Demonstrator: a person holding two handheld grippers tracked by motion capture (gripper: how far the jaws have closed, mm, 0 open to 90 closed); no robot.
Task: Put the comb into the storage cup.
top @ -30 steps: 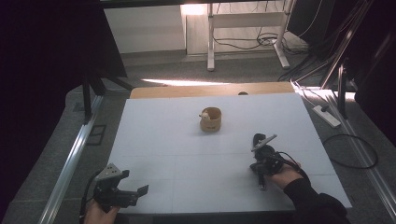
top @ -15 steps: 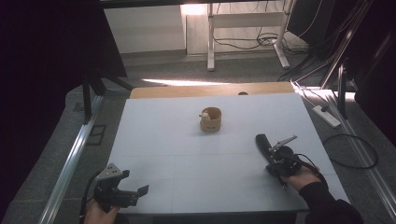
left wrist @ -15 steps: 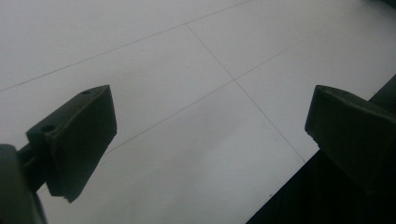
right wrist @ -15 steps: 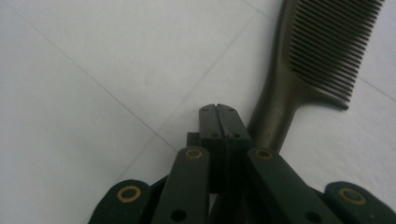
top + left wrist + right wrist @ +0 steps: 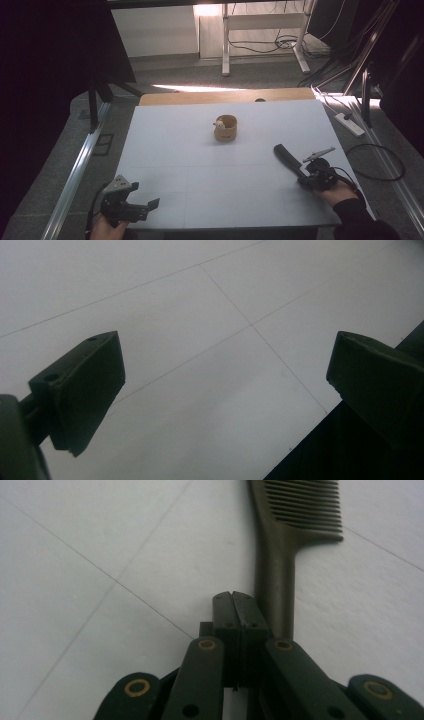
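Note:
A black comb lies flat on the white table, right of the middle. In the right gripper view the comb has its teeth at the top and its handle runs down just beside my jaws. My right gripper sits at the handle end, held by a hand in a dark sleeve. Its pads are pressed together with nothing between them. My left gripper rests at the near left corner, and its wide-apart jaws have bare table between them.
A small round wooden cup with a little white thing at its rim stands at the table's middle back. A power strip and cables lie on the floor to the right. The table's near edge runs close under the left gripper.
My right hand and gripper have drawn back to the right and toward the near edge, and the comb now shows at full length in front of it. The left gripper has kept still.

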